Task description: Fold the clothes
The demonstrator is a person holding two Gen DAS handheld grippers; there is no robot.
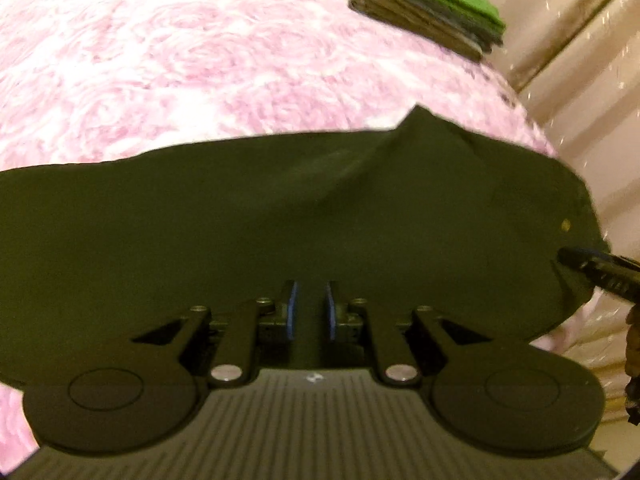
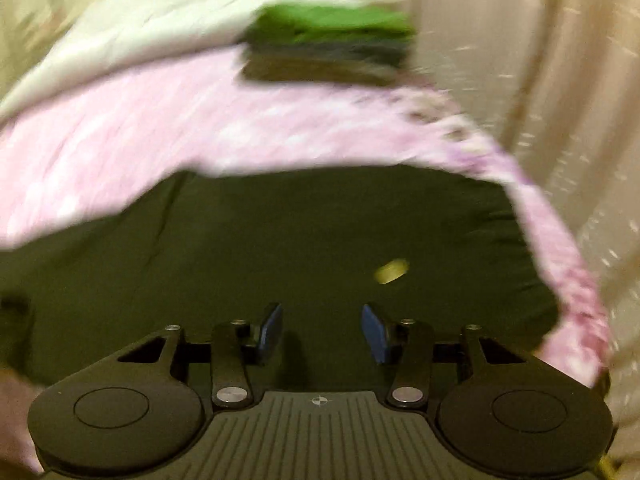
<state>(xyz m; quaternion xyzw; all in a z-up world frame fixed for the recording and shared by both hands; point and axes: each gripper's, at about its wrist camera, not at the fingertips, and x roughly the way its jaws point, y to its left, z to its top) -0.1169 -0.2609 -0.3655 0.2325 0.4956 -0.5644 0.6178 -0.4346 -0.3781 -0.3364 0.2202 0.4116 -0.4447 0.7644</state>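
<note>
The left gripper (image 1: pixel 311 310) has black metal fingers faced with thin blue pads (image 1: pixel 293 310); the jaws stand narrow, with a slim gap between the pads, and dark cloth fills that gap in the picture, though whether the pads pinch it cannot be told. Below and around it lies the dark olive garment (image 1: pixel 280 208), a smooth matte fabric spread flat and wide across the near part of the bed, with one soft ridge rising to a peak at its far edge toward the right. At the right margin of this view a black finger of the right gripper (image 1: pixel 600 274) reaches onto the garment's right end.

In its own view the right gripper (image 2: pixel 322 334) has its jaws moderately apart, blue pads (image 2: pixel 376 334) angled outward, nothing between them; it hangs over the same garment (image 2: pixel 280 240), close to a small yellowish button or tag (image 2: pixel 392 271) on the cloth. This view is smeared with blur.

Beyond the garment stretches the bedspread (image 1: pixel 200 60), pink and white with a swirled rose pattern and a plush look. At its far right corner sits a stack of folded clothes (image 1: pixel 432 12), squared edges, a bright green piece on top of duller tan and grey layers. A cream curtain (image 1: pixel 580 40) with pale flecks hangs in folds along the right.
</note>
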